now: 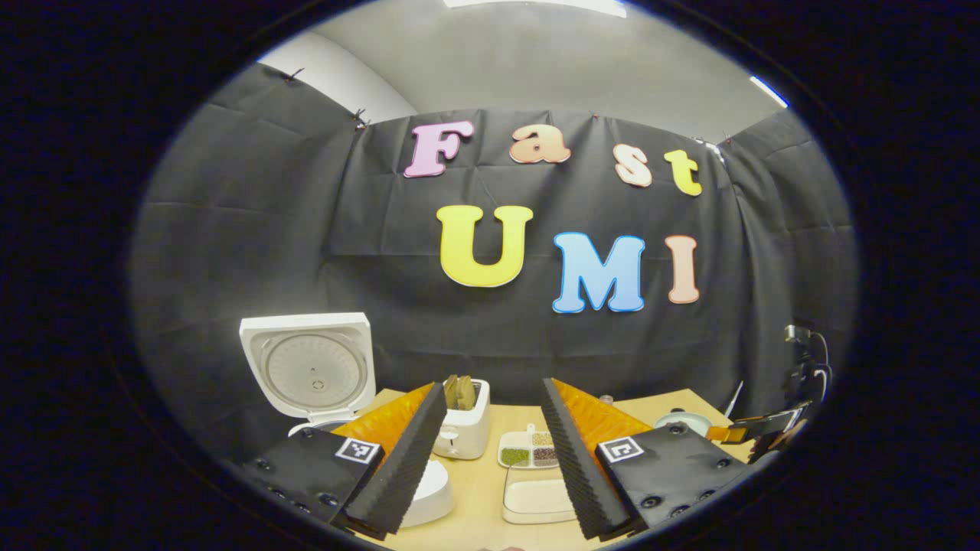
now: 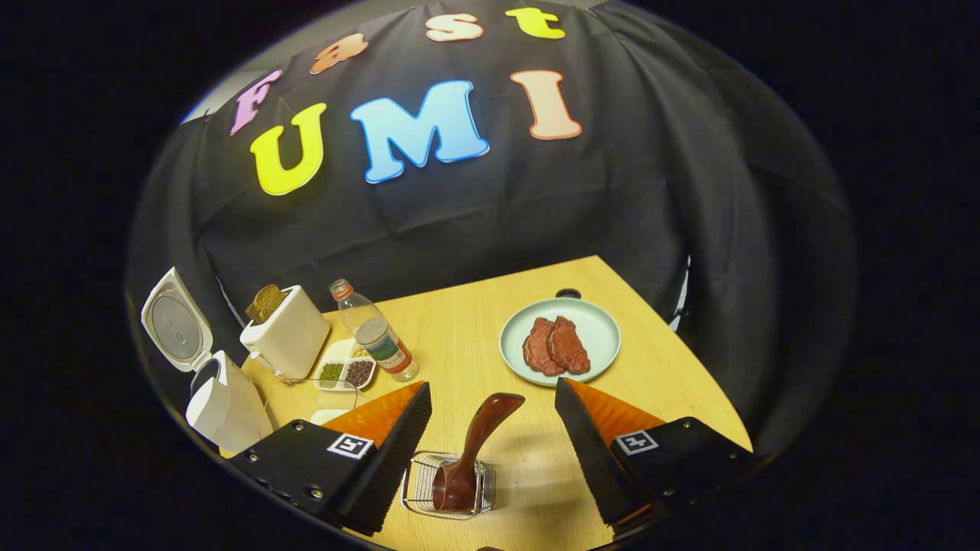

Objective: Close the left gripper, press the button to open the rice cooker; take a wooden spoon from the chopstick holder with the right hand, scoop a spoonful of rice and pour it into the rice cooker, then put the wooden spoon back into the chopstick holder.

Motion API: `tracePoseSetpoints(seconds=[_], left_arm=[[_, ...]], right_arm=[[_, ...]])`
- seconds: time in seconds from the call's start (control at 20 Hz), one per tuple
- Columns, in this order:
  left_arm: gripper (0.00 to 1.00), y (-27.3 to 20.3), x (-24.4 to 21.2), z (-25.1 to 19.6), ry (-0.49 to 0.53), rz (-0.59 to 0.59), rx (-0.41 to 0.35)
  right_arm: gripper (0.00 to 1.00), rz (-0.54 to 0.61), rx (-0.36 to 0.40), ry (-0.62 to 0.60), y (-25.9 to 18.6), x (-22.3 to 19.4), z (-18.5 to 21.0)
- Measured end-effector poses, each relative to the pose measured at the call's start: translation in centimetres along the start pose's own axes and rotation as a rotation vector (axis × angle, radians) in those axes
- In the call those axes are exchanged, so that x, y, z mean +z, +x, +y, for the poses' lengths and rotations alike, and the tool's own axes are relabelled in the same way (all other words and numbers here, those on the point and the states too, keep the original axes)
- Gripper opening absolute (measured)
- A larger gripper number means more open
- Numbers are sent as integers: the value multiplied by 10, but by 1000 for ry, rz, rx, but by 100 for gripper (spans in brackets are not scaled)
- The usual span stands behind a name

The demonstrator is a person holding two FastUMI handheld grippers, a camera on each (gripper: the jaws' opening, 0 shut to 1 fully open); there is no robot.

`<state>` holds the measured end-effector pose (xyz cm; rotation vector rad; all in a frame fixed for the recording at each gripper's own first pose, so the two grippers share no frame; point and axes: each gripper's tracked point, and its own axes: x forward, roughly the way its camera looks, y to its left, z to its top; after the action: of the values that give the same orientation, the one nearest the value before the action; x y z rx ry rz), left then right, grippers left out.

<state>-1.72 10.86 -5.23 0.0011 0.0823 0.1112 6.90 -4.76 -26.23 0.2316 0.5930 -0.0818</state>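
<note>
The white rice cooker [image 1: 429,490] stands open at the left, its lid [image 1: 310,371] upright. My left gripper [image 1: 492,385] is open above the table with nothing between its fingers, and the cooker body sits just beyond its left finger. In the right gripper view the dark wooden spoon [image 2: 475,451] stands bowl down in the wire chopstick holder [image 2: 452,490], its handle leaning up to the right. My right gripper [image 2: 492,384] is open, its fingers on either side of the spoon handle without touching it. The open cooker [image 2: 218,405] lies far to its left.
A white toaster [image 2: 287,333] with bread, a divided dish of grains [image 2: 344,367], a plastic bottle [image 2: 375,333] and a clear box [image 2: 321,390] stand between cooker and holder. A green plate [image 2: 593,321] with meat sits at the right. A pale shallow box [image 1: 536,497] lies ahead of the left gripper.
</note>
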Motion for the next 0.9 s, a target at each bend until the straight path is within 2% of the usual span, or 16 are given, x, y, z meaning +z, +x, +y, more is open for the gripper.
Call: tracePoseSetpoints(seconds=[0.15, 0.25, 0.3, 0.35, 0.4, 0.45, 0.55, 0.7, 0.75, 0.8, 0.9], left_arm=[[88, 1, 1, -1, 10, 3, 1], [88, 1, 2, -3, -1, 0, -10], [89, 0, 4, -5, -12, -6, -18], [89, 1, 5, -4, -16, -12, -15], [89, 2, 6, -1, -12, -10, -9], [87, 2, 5, 1, -10, -8, -2], [88, 4, 3, 1, -13, 0, 1], [88, 4, 5, 3, -10, -5, 2], [88, 4, 2, 2, -10, -2, -1], [88, 5, 1, 3, -12, 1, 0], [88, 4, -1, 5, -15, 5, -1]], right_arm=[[99, 70, 17, 76, 29, -18, -2], [95, 115, 38, 136, 41, -28, 1], [86, 134, 43, 156, 46, -33, 0], [84, 140, 58, 175, 51, -34, 1], [76, 154, 86, 186, 54, -36, 6], [76, 168, 100, 190, 57, -40, 8], [39, 173, 123, 234, 54, -35, 11], [17, 163, 166, 267, 39, -33, 22], [17, 163, 158, 260, 33, -33, 24], [10, 168, 167, 243, 23, -34, 31], [10, 147, 167, 207, 13, -25, 36]])
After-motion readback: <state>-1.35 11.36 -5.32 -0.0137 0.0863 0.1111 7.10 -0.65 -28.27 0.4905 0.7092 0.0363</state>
